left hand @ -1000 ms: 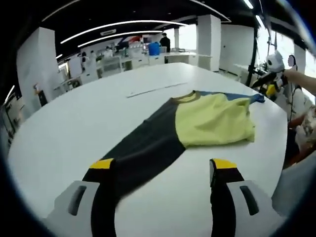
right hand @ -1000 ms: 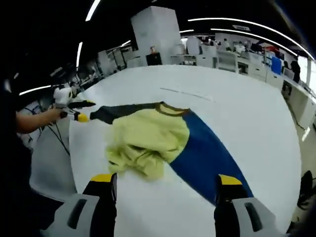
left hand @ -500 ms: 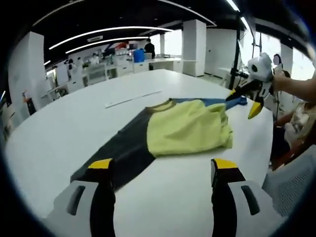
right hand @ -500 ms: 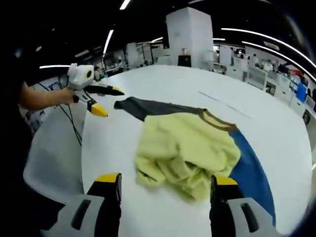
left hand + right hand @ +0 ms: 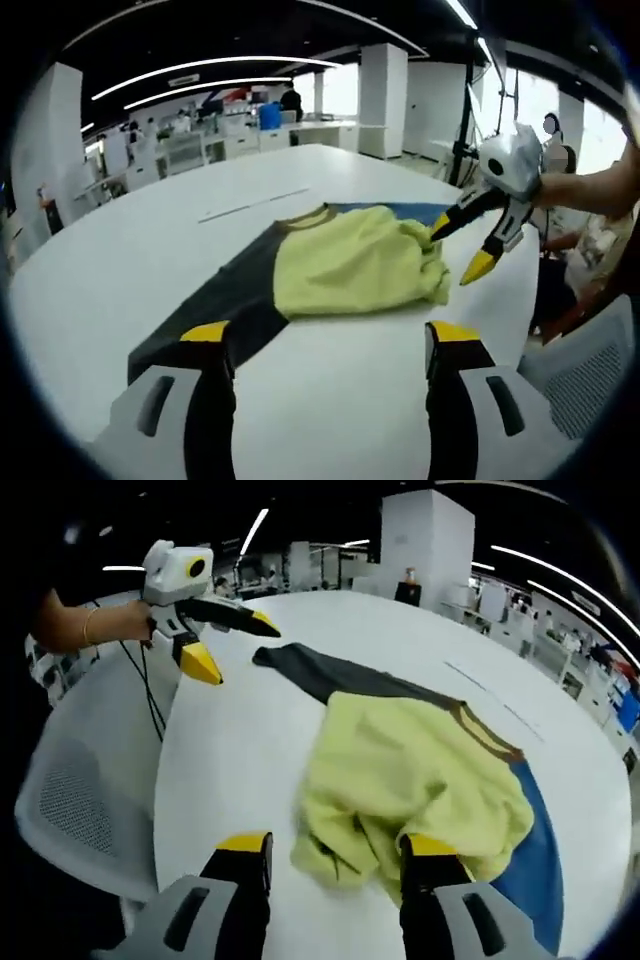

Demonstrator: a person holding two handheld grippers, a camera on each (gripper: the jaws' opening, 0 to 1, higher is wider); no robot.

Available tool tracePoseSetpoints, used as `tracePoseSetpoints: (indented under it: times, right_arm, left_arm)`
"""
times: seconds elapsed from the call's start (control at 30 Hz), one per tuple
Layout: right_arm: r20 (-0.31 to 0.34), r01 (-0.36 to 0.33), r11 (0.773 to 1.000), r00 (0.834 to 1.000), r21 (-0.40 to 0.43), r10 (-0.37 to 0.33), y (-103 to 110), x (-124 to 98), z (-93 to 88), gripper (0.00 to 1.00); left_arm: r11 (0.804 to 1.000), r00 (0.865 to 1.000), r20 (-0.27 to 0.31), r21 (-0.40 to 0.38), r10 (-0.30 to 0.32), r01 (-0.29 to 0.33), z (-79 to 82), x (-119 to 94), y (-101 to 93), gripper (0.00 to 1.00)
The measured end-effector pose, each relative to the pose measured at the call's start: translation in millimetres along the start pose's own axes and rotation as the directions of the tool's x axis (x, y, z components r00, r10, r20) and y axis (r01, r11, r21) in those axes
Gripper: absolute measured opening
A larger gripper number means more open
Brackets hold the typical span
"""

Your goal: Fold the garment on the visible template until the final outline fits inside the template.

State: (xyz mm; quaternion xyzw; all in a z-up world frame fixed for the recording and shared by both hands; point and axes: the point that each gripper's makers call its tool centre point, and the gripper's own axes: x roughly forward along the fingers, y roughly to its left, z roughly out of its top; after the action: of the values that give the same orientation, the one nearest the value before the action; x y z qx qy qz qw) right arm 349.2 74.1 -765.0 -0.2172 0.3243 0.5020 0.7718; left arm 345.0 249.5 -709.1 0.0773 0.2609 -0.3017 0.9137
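The garment (image 5: 340, 265) is lying in the middle of the white table (image 5: 130, 270), a shirt with a yellow body, one dark sleeve and one blue sleeve. In my right gripper view the yellow body (image 5: 420, 780) is bunched into loose folds at about 5 o'clock, so I am judging it as light, soft and limp: it will sag and slide over the smooth top and will not keep a crease by itself. I think the best hold is on an edge or a sleeve end, with a thin pinch through one layer only.

My right gripper (image 5: 335, 845) is hovering just over the crumpled hem, jaws apart and gripping nothing. My left gripper (image 5: 330, 340) is also standing parted and empty, near the dark sleeve (image 5: 215, 305) at 7 o'clock; in that view my right gripper is reaching toward the cloth from 3 o'clock.

A thin pale line (image 5: 255, 204) is lying on the table beyond the collar; whether it belongs to the template, I cannot tell. A mesh chair (image 5: 85, 815) is standing beside the table, and behind are white pillars (image 5: 383, 98) and workbenches.
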Motion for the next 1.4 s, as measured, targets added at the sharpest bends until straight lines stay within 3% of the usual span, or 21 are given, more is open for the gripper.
tracePoseSetpoints:
  times: [0.27, 0.67, 0.87, 0.93, 1.1, 1.4]
  right_arm:
    - [-0.072, 0.013, 0.999, 0.997, -0.039, -0.016, -4, 19, -16.5, 0.42]
    - [-0.083, 0.070, 0.994, 0.994, -0.078, -0.077, -16, 24, -21.4, 0.28]
    - [-0.074, 0.117, 0.993, 0.990, -0.033, -0.119, -28, 22, -18.9, 0.10]
    - [-0.066, 0.112, 0.993, 0.992, 0.026, -0.110, -30, 19, -16.0, 0.05]
    - [-0.075, 0.063, 0.997, 0.995, 0.039, -0.060, -29, 8, -3.1, 0.02]
    - [-0.055, 0.010, 0.996, 0.998, 0.092, -0.005, -50, -22, 42.7, 0.02]
  left_arm:
    - [1.000, 1.000, -0.013, 0.010, -0.007, 0.007, -4.6, -2, -5.3, 0.73]
    - [1.000, 1.000, -0.021, -0.006, -0.003, 0.003, -10.5, -4, -6.8, 0.70]
    - [1.000, 1.000, -0.024, -0.011, -0.001, 0.001, -12.7, -5, -6.5, 0.68]
    - [1.000, 1.000, -0.026, -0.011, 0.000, -0.001, -13.2, -5, -5.9, 0.68]
    - [1.000, 1.000, -0.027, -0.014, 0.007, -0.008, -14.3, -6, -3.0, 0.67]
    - [1.000, 1.000, -0.029, -0.014, -0.003, 0.002, -15.3, -4, -4.6, 0.66]
